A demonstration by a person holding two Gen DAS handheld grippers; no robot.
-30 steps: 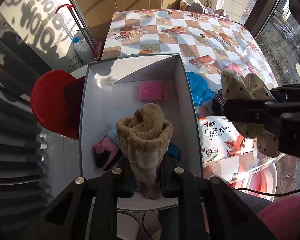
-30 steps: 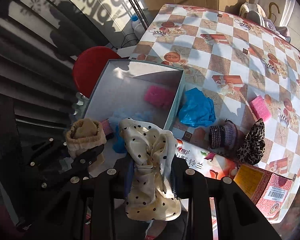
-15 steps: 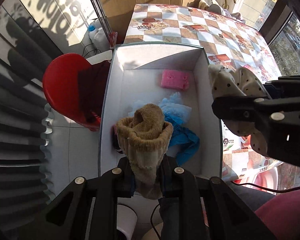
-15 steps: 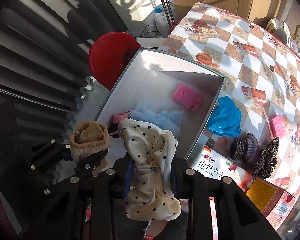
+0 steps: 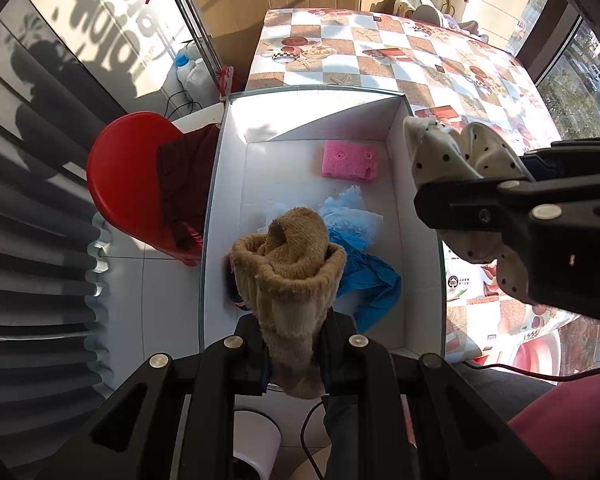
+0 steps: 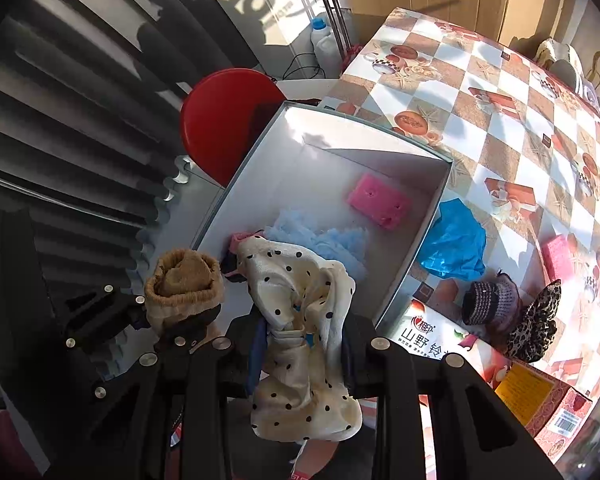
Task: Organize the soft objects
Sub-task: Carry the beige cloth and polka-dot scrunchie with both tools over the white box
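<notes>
Over the white box (image 5: 224,216), two tools: left tool (image 5: 296,344) clamped on one tan knit sock (image 5: 288,272), right tool (image 6: 300,344) clamped on one cream polka-dot cloth (image 6: 300,292), both pointing steeply down, both items hanging above the box's near end. Inside box: one pink sponge (image 5: 350,159), one pale blue fluffy piece (image 5: 350,216), one blue plastic glove (image 5: 374,280), one pink-and-dark item (image 6: 240,240) mostly hidden under the held things, can't identify. On the table (image 6: 496,80) beside the box: one blue plastic bag (image 6: 454,240), one striped knit item (image 6: 486,304), one leopard-print scrunchie (image 6: 536,328), a second pink sponge (image 6: 558,258), one printed carton (image 6: 432,340) part covered by the tool, one yellow-red box (image 6: 540,396) cut off at frame edge. Table has checkered printed cloth, strong sun patches. One red stool (image 5: 124,184) left of box, dark cloth draped on it. White tiled floor, grey ribbed wall, mop and bottles at back, windows on the right. Table's far end cluttered, blurred.
</notes>
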